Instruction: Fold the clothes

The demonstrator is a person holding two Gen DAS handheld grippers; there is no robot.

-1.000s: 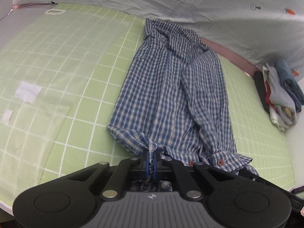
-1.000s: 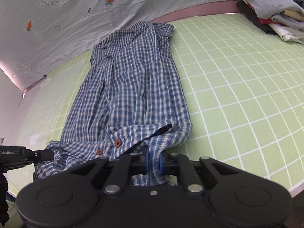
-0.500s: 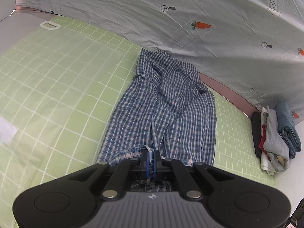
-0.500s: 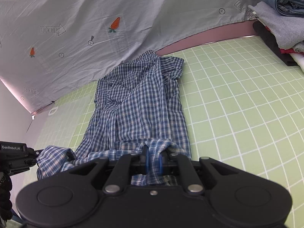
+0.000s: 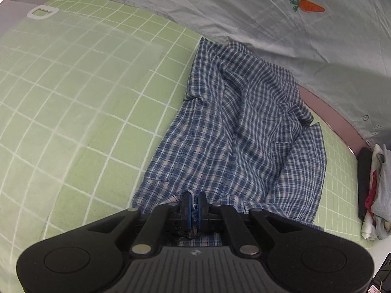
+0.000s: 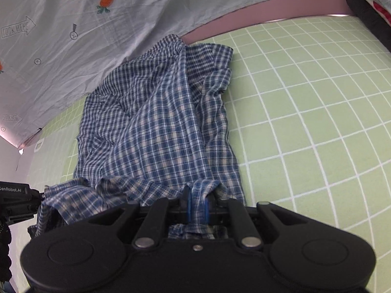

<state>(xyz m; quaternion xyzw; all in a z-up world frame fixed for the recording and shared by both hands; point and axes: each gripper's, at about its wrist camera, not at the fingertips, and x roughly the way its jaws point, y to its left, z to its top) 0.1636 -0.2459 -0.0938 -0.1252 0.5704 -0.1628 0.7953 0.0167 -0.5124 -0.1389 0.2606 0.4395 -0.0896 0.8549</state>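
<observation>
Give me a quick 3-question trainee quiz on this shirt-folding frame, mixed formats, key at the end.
1. True or false: the left hand-held gripper is open and clear of the plaid shirt.
2. Multiple choice: what does the right hand-held gripper clamp? A) the carrot-print sheet B) the plaid shirt's near hem C) a sock
3. Fill in: in the left wrist view, the stack of folded clothes sits at the ___ edge of the green grid mat.

Key: 1 false, it is shut on the shirt's near hem; 2 B; 3 right.
</observation>
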